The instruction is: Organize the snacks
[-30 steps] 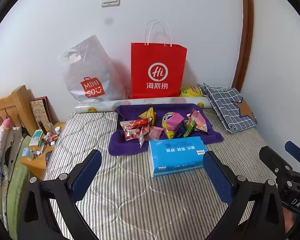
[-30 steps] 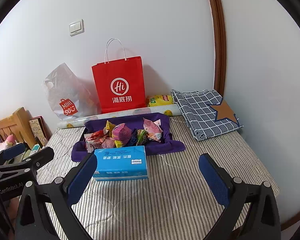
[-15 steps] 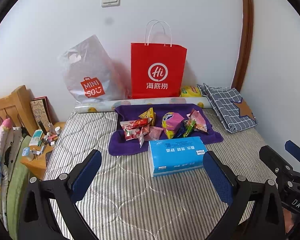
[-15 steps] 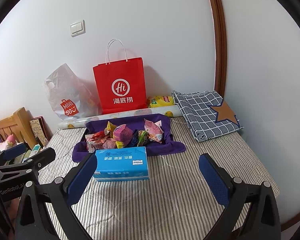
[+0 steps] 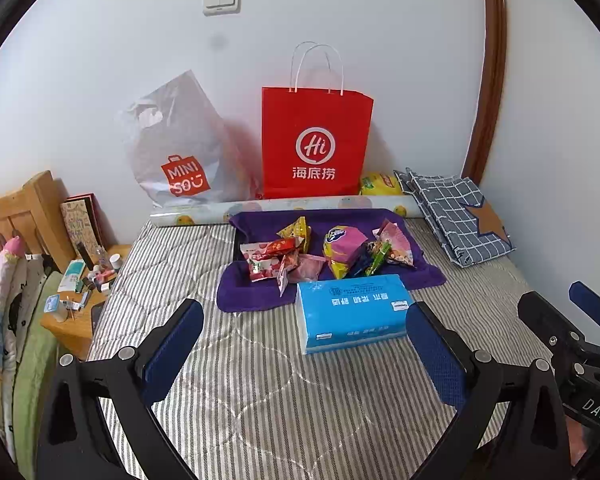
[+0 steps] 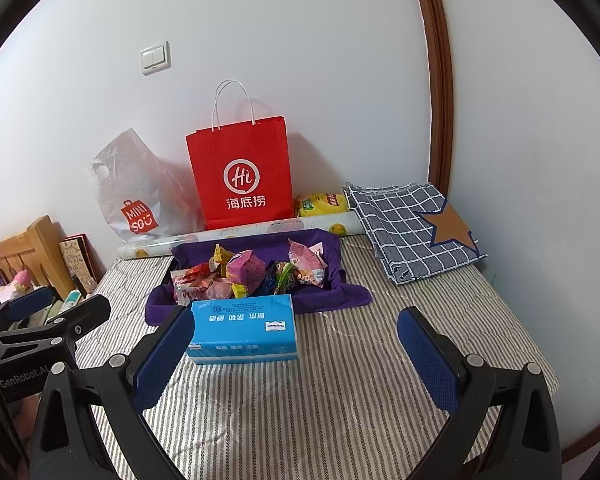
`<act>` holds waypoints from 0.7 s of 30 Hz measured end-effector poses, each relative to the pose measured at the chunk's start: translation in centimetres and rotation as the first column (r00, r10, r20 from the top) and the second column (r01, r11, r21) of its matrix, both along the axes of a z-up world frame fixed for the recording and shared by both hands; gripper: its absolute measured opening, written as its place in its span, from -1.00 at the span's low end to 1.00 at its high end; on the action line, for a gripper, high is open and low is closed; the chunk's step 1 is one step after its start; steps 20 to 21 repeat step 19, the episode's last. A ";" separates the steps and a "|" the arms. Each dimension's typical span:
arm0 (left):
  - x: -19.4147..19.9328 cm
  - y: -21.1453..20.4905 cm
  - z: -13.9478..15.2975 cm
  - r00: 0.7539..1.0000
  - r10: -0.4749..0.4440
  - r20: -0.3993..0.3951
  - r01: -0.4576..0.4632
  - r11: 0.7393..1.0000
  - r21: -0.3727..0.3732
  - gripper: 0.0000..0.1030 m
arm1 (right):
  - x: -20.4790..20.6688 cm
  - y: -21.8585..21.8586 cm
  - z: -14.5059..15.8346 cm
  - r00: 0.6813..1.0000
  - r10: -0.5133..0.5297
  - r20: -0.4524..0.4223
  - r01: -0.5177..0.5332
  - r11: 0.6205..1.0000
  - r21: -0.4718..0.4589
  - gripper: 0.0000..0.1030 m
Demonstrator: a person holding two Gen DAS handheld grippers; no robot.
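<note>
**Both grippers held wide over the bed, snacks heaped on the purple cloth**

The left gripper (image 5: 304,344) hangs above the striped mattress (image 5: 260,400) with its jaws spread wide and nothing between them. The right gripper (image 6: 296,354) is likewise held with jaws spread and empty; in its own view its left pad overlaps the near corner of the blue tissue pack (image 6: 244,328), though whether they touch cannot be told.

The snacks (image 5: 324,254) lie in a loose pile on a purple cloth (image 5: 256,296) spread on the bed, well ahead of both grippers. The tissue pack (image 5: 352,310) sits just in front of the pile, its far edge on the cloth's near edge.

Behind the cloth a printed roll (image 5: 284,206) lies along the wall. Upright against the wall stand a red paper bag (image 5: 316,144) and, to its left, a grey plastic bag (image 5: 176,152). A yellow packet (image 5: 380,186) rests beside the red bag, and a folded checked fabric (image 5: 460,216) lies at the right
</note>
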State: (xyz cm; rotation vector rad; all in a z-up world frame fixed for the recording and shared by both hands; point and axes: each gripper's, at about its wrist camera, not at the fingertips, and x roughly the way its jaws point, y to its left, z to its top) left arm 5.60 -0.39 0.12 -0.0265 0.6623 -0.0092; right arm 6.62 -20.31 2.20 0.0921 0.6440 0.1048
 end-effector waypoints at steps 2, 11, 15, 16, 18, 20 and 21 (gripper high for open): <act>0.0 0.0 0.0 1.000 -0.001 0.000 0.001 1.000 -0.001 0.95 | 0.0 0.0 0.1 1.000 0.001 0.000 -0.001 1.000 0.000 0.99; 0.0 0.0 0.0 1.000 -0.002 0.000 0.002 1.000 -0.001 0.95 | 0.0 0.1 0.3 1.000 0.003 0.001 -0.003 1.000 -0.001 0.99; 0.0 0.0 0.0 1.000 -0.002 0.000 0.002 1.000 -0.002 0.95 | 0.0 0.2 0.2 1.000 0.003 0.001 -0.003 1.000 -0.001 0.99; 0.0 0.0 0.0 1.000 -0.001 0.000 0.001 1.000 -0.001 0.95 | 0.0 0.2 0.3 1.000 0.004 0.001 -0.004 1.000 0.000 0.99; -0.1 0.0 0.0 1.000 0.002 0.002 -0.002 1.000 -0.001 0.95 | 0.0 0.2 0.3 1.000 0.005 0.003 -0.005 1.000 0.001 0.99; -0.1 0.0 0.0 1.000 0.003 0.003 -0.003 1.000 -0.001 0.95 | 0.0 0.2 0.3 1.000 0.006 0.003 -0.006 1.000 0.001 0.99; -0.1 0.0 0.0 1.000 0.003 0.003 -0.003 1.000 -0.001 0.95 | 0.0 0.2 0.3 1.000 0.006 0.003 -0.006 1.000 0.001 0.99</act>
